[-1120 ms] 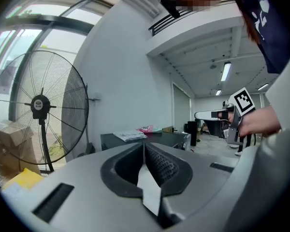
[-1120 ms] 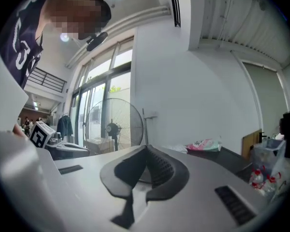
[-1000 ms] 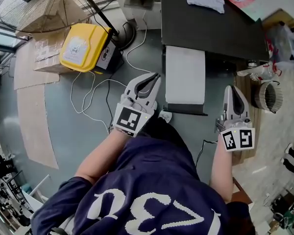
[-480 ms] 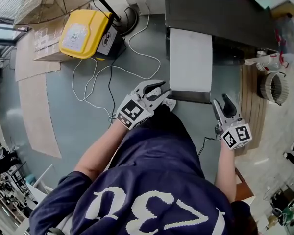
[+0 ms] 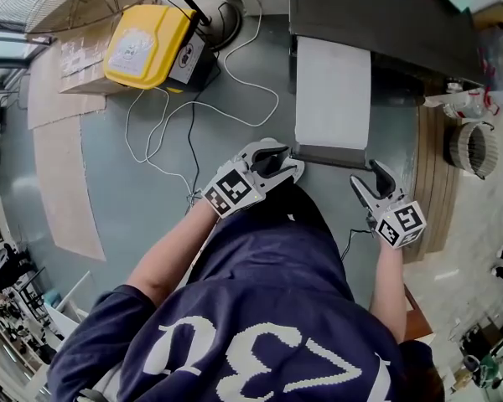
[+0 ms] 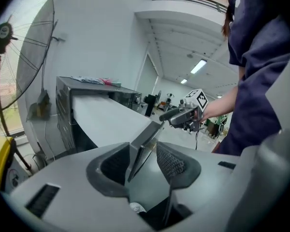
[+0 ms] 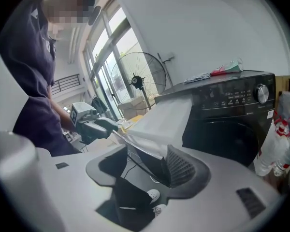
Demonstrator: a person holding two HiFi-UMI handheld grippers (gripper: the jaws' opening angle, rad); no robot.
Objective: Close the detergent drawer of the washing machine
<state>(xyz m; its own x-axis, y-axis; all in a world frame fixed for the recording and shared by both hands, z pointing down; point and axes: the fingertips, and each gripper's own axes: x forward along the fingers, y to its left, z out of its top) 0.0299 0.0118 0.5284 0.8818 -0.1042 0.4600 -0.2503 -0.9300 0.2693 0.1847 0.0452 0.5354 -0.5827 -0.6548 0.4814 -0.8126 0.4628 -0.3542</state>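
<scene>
The black washing machine (image 5: 377, 23) stands at the top of the head view. Its long white detergent drawer (image 5: 333, 90) is pulled far out towards me and ends in a dark front panel (image 5: 327, 156). My left gripper (image 5: 278, 159) sits at the panel's left corner with its jaws opening; in the left gripper view the panel's edge (image 6: 144, 138) stands between the fingers, untouched by the pads. At the panel's right corner, my right gripper (image 5: 365, 182) also has its jaws opening. There the dark panel (image 7: 147, 158) lies between the fingers, close to the ribbed pad (image 7: 180, 167).
A yellow box (image 5: 147, 44), a fan's base (image 5: 222, 15) and white cables (image 5: 184, 132) lie on the floor to the left. Cardboard sheets (image 5: 54, 174) lie farther left. A wicker basket (image 5: 472, 149) and plastic bottles (image 7: 280, 144) stand right of the machine.
Both grippers came down and in to the drawer's front corners. Their jaws went from shut to spread apart, now astride the front panel.
</scene>
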